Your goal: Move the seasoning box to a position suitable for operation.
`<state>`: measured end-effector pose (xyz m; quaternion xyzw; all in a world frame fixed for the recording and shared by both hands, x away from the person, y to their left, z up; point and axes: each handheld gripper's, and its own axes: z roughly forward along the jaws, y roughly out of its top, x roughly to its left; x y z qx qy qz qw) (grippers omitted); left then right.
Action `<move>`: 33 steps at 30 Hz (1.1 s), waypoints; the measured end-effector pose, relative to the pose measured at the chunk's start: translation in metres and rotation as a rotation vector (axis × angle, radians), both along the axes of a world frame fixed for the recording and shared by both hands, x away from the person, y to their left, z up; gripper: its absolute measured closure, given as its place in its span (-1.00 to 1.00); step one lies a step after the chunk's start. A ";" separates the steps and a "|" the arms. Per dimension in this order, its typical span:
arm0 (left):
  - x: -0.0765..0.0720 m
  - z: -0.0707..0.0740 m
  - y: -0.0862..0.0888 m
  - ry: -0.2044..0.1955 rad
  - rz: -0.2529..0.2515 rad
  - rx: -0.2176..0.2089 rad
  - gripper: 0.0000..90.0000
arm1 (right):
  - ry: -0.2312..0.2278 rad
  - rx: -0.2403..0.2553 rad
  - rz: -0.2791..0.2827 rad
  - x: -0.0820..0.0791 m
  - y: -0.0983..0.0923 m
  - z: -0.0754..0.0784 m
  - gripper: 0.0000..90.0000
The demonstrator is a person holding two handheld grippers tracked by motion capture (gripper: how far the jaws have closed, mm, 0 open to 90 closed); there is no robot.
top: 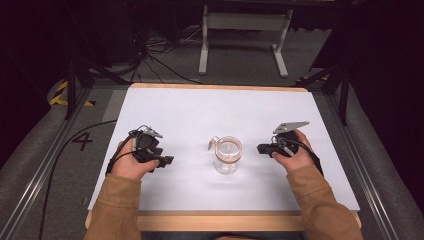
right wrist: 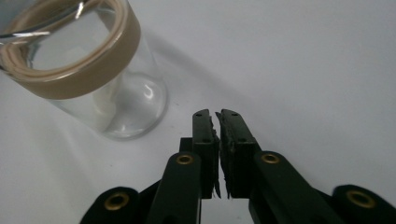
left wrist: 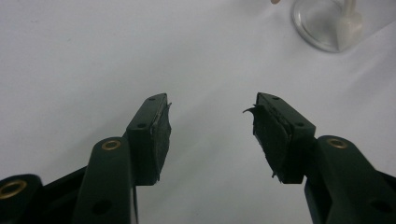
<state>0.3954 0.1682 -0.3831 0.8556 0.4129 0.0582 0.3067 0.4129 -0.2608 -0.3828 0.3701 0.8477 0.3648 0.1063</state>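
The glass jar [top: 227, 155] stands between your hands on the white surface [top: 190, 115]. Your left gripper [top: 161, 161] has wide, empty jaws; your right gripper [top: 262, 148] is clenched on nothing. Next, I think, reach in for the jar.

I see a wooden table [top: 220, 220] covered by a white sheet [top: 200, 115]. On the sheet stands one clear glass jar [top: 227, 156], upright near the middle, its rim tan-banded.
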 end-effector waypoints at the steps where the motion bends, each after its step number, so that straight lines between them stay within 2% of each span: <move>1: 0.001 0.000 0.001 -0.015 0.005 0.003 0.03 | 0.004 -0.005 -0.005 0.000 -0.002 -0.001 0.94; 2: 0.002 0.002 0.004 -0.041 0.021 -0.005 0.02 | 0.006 -0.008 -0.005 0.001 -0.004 -0.002 0.96; 5: 0.003 0.006 0.004 -0.052 0.049 -0.028 -0.03 | 0.014 -0.012 0.006 0.003 -0.002 -0.003 0.97; 9: 0.008 0.013 -0.002 -0.088 0.039 -0.076 0.00 | 0.000 -0.043 0.049 0.004 0.006 -0.002 0.98; 13: 0.012 0.012 -0.009 -0.081 0.013 -0.072 0.07 | -0.003 -0.028 0.072 0.004 0.011 0.001 0.99; 21: 0.015 0.016 -0.011 -0.062 -0.006 -0.098 0.09 | -0.014 -0.002 0.105 0.006 0.026 -0.003 1.00; 24: 0.015 0.014 -0.014 -0.054 -0.007 -0.098 0.09 | -0.006 -0.007 0.117 0.008 0.032 -0.009 1.00; 26: 0.016 0.013 -0.014 -0.046 -0.025 -0.075 0.09 | 0.000 -0.009 0.126 0.010 0.036 -0.013 1.00; 29: 0.015 0.011 -0.014 -0.045 -0.019 -0.076 0.07 | 0.014 -0.006 0.155 0.009 0.045 -0.016 1.00; 31: 0.014 0.011 -0.012 -0.044 -0.013 -0.074 0.06 | 0.001 -0.040 0.156 0.008 0.049 -0.016 1.00; 33: 0.014 0.011 -0.012 -0.049 -0.009 -0.076 0.05 | 0.009 -0.041 0.152 0.007 0.049 -0.017 1.00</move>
